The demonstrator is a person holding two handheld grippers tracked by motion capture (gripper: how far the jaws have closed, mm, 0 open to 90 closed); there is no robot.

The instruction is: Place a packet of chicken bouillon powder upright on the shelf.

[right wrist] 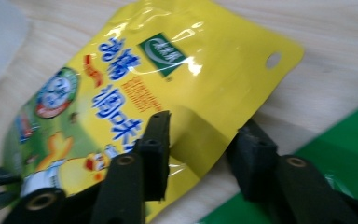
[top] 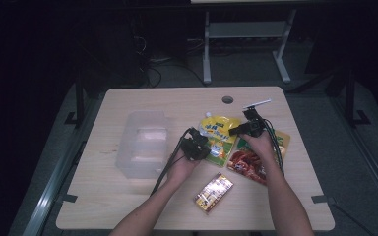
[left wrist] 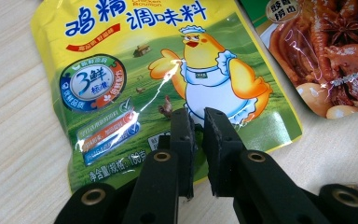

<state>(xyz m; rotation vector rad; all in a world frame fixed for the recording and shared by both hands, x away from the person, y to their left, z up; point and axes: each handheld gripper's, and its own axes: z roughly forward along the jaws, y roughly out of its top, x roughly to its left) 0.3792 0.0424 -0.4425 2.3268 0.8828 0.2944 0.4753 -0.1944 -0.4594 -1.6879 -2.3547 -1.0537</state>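
Observation:
A yellow seasoning pouch [top: 217, 129] with a cartoon chicken lies flat on the wooden table [top: 128, 201]. My left gripper [top: 197, 145] is at its lower edge. In the left gripper view its jaws [left wrist: 198, 114] stand almost together over the bottom of the yellow pouch [left wrist: 121, 60], pinching it there. My right gripper [top: 243, 129] is at the pouch's top right. In the right gripper view its jaws [right wrist: 205, 123] stand apart astride the side edge of the yellow pouch [right wrist: 135, 74], one over the print and one over bare table, neither pressing.
A red and green food pouch [top: 248, 162] lies under my right hand, to the right of the yellow one. A small dark packet [top: 214, 191] sits near the front edge. A clear plastic box [top: 142, 142] stands to the left. A round hole [top: 227, 100] pierces the tabletop's far side.

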